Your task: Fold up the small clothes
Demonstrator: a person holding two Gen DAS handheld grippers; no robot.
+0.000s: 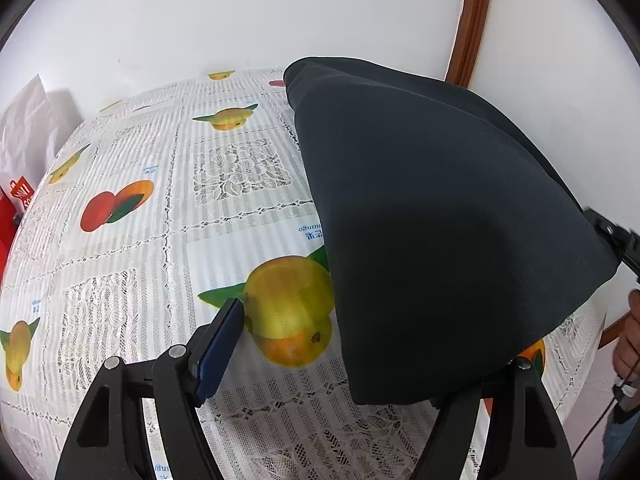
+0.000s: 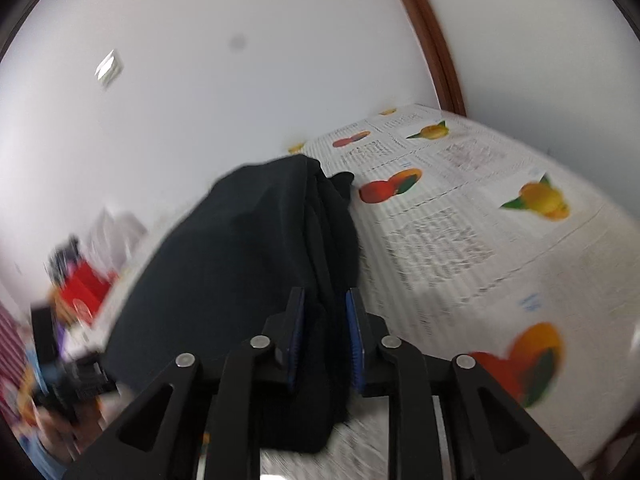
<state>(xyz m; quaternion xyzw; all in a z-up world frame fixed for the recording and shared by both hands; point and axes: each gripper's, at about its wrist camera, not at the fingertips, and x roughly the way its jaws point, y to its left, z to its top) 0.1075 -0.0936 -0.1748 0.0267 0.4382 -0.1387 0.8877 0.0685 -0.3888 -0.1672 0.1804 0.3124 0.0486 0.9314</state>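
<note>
Garment: dark cloth (image 1: pixel 432 216) held up in a tent shape over the worktop (image 1: pixel 168 208), lower edge draped near its front edge.
Left gripper (image 1: pixel 352 360): fingers wide apart; cloth hides the right one, grip unclear.
Right gripper (image 2: pixel 325 334): fingers narrowly parted around a bunched fold, seemingly not pinching.

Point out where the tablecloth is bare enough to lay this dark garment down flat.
Free: the broad stretch of tablecloth left of the dark garment, running back to the white wall. Crowded: the right part, under the raised garment, and the far left edge by the red bag and white bag.
</note>
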